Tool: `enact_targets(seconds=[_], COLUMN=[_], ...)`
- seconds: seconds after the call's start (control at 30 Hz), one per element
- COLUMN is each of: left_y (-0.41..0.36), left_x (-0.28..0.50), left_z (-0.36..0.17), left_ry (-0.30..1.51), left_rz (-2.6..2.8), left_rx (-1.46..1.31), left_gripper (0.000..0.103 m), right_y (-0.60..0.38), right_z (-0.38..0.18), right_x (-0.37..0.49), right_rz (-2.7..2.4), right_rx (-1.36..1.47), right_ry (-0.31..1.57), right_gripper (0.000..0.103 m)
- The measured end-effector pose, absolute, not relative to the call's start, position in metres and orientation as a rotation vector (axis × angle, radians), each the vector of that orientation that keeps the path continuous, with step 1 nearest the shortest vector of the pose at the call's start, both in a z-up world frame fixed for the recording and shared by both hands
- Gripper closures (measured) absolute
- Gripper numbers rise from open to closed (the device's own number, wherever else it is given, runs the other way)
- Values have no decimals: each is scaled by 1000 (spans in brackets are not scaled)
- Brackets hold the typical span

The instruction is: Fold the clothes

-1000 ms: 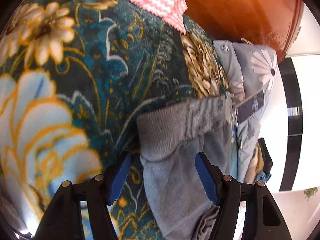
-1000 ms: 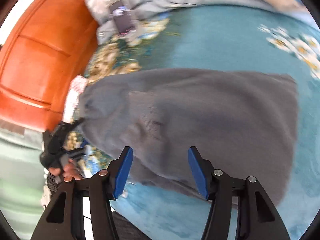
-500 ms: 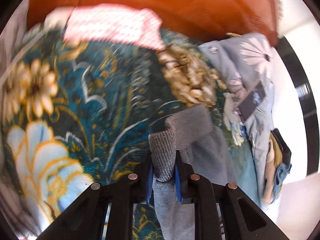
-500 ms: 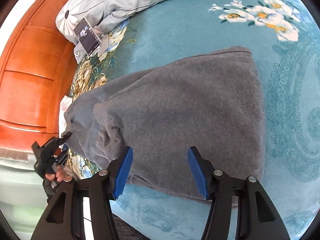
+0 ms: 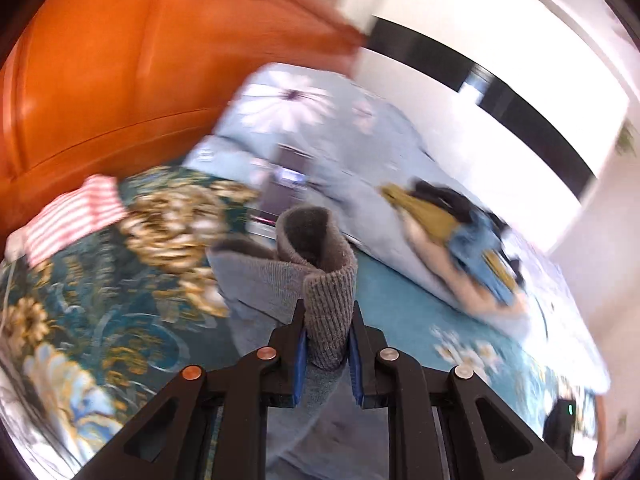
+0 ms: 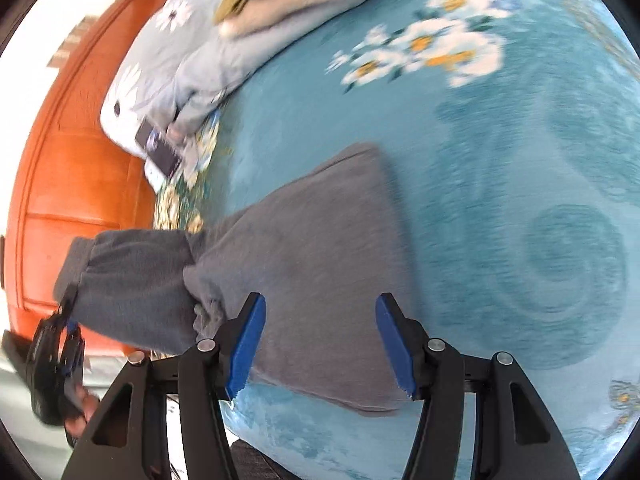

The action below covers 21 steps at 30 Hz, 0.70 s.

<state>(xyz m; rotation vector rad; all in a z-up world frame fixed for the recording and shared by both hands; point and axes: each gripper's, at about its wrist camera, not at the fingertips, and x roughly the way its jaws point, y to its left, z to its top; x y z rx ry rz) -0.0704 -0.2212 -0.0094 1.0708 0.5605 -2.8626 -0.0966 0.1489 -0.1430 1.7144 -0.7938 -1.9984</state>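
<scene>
A grey sweater [image 6: 320,264] lies on the teal floral bedspread [image 6: 500,160]. My left gripper [image 5: 327,344] is shut on the sweater's ribbed cuff [image 5: 328,304] and holds the sleeve up off the bed. The left gripper also shows in the right wrist view [image 6: 66,332], at the far left with the lifted sleeve [image 6: 132,276] hanging from it. My right gripper [image 6: 320,344] is open and empty, just above the sweater's near edge.
An orange wooden headboard [image 5: 120,60] stands behind. A grey daisy-print pillow [image 5: 304,120] carries a phone [image 6: 158,148]. A pile of folded clothes [image 5: 452,232] lies on the grey quilt. A pink striped cloth [image 5: 76,216] lies at the left.
My left gripper closed on the ribbed cuff and lifted the sleeve up and toward the sweater's body. The right gripper stayed open over the sweater's edge.
</scene>
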Motion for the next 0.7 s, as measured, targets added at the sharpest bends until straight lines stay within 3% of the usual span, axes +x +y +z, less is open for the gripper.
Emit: enact_targets(seconds=[0.23,0.4,0.53,0.7], left_y=[-112,-60,-37,-34], left_x=[-77,-71,-72,-67], left_z=[-70,-97,-125,-138], left_ry=[467,273,79,88], left_rz=[-2875,-2858,-2781,-2754], left_rx=[1381,1536,1670,1746], left_gripper=[85,85,82,74], right_y=[199,224,231,222], right_z=[-156,-164,-170,-165], right_x=[-88,-83,-82,-87], right_rz=[-2021,-2031,-2027,-2011], right_rx=[1737,1756,1767,1736], right_ry=[-929,-968,-1001,-981], right_gripper=[44,44,44,44])
